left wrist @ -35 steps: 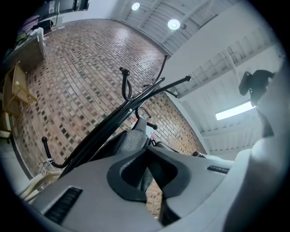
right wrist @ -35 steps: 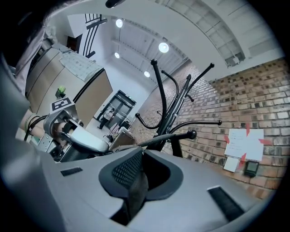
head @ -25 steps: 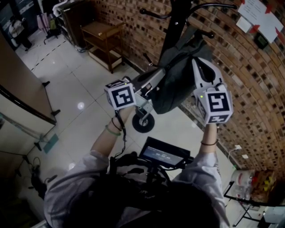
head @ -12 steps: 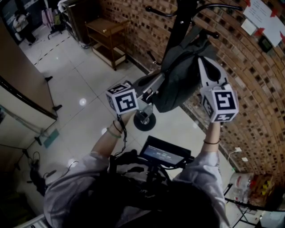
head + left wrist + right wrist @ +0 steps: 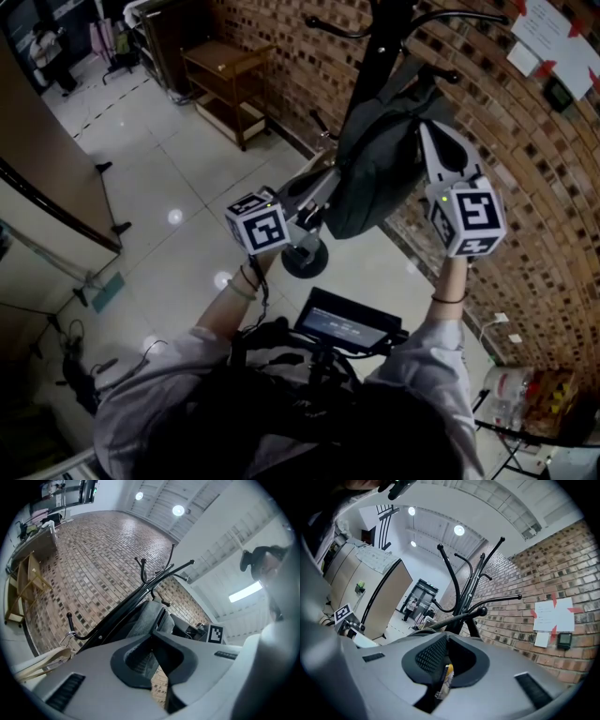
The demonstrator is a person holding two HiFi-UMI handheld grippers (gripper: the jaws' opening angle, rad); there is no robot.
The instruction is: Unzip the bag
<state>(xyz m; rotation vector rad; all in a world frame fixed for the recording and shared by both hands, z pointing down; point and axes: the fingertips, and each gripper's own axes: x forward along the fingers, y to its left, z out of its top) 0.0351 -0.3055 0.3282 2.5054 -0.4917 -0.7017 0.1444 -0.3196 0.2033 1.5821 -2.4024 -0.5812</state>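
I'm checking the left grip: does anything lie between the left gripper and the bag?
Nothing: in the left gripper view, the left gripper has its shut jaws pinching the grey fabric of the bag directly.

A red-brown brick wall (image 5: 525, 141) runs along the right, with white papers (image 5: 548, 37) stuck to it (red bits at the corners). Pale glossy floor tiles (image 5: 159, 178) spread left. A wooden table (image 5: 223, 67) stands far off against the bricks, under round ceiling lights (image 5: 459, 530).

We note a matt grey cloth bag (image 5: 375, 173), a glossy black metal stand (image 5: 382, 42), a rough brick wall (image 5: 544, 187) and a shiny tiled floor (image 5: 178, 169).
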